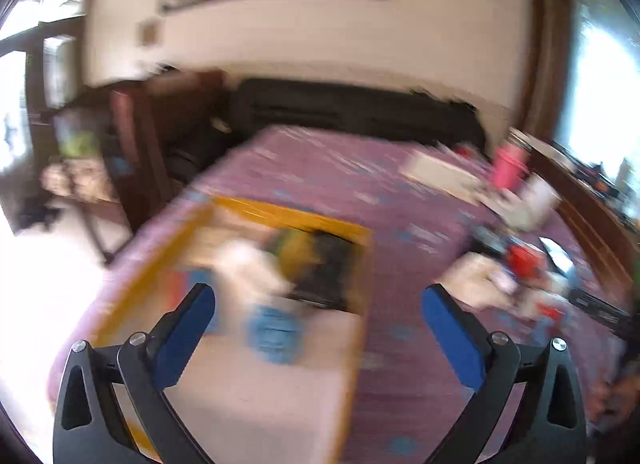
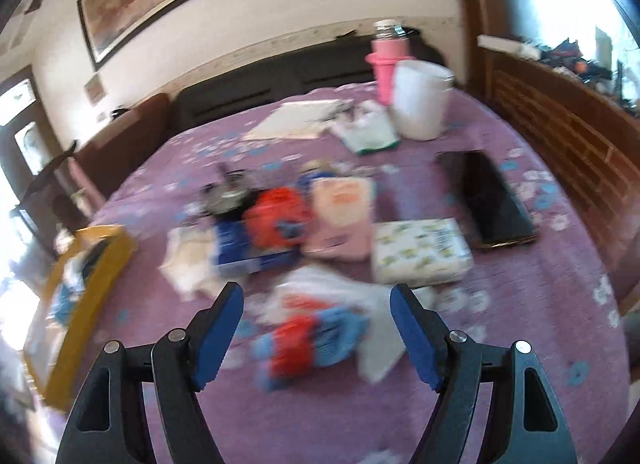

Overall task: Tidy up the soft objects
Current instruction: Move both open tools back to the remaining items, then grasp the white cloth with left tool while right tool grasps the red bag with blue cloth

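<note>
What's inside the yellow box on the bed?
The yellow box holds a blue cloth, something white and a dark item. Blur hides what they are, and anything beneath them is covered.

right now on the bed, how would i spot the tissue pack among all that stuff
On the purple bedspread, find the black phone near the right edge. The tissue pack lies just left of it, beside a pink packet. It alone is a white block with small yellow-green prints.

Purple bedspread (image 2: 520,304) with blue flowers, yellow box (image 2: 76,312), red-and-blue cloth (image 2: 308,340), pink bottle (image 2: 386,64), white cup (image 2: 420,100), black phone (image 2: 492,200)
</note>
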The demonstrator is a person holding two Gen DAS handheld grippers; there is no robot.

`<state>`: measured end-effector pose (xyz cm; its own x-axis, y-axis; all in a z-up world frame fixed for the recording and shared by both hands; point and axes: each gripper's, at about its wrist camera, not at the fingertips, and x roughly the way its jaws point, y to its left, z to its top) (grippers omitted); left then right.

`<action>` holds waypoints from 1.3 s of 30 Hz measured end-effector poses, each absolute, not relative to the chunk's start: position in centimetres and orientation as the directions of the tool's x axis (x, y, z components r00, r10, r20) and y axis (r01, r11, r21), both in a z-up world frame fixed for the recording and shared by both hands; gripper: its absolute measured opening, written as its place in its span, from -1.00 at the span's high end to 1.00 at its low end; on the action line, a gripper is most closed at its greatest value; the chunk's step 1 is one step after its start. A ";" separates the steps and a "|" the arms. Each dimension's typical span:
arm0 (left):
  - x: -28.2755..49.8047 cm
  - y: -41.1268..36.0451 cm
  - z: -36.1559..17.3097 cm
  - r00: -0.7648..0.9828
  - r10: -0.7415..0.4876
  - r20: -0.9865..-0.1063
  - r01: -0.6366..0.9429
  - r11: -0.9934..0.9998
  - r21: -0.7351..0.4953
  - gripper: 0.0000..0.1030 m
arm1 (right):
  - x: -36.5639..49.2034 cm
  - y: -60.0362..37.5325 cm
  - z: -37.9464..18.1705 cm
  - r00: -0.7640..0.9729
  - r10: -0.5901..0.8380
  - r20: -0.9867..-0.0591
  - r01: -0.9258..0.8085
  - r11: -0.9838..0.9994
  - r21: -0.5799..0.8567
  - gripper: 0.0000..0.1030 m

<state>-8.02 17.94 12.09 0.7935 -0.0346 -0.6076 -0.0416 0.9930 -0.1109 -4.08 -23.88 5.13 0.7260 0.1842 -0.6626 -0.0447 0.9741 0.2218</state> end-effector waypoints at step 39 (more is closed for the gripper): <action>-6.0 5.8 4.4 0.531 -0.341 -0.776 0.343 0.924 -0.172 0.10 | -2.1 -29.4 1.2 0.690 0.245 -0.681 0.085 0.907 0.412 -0.61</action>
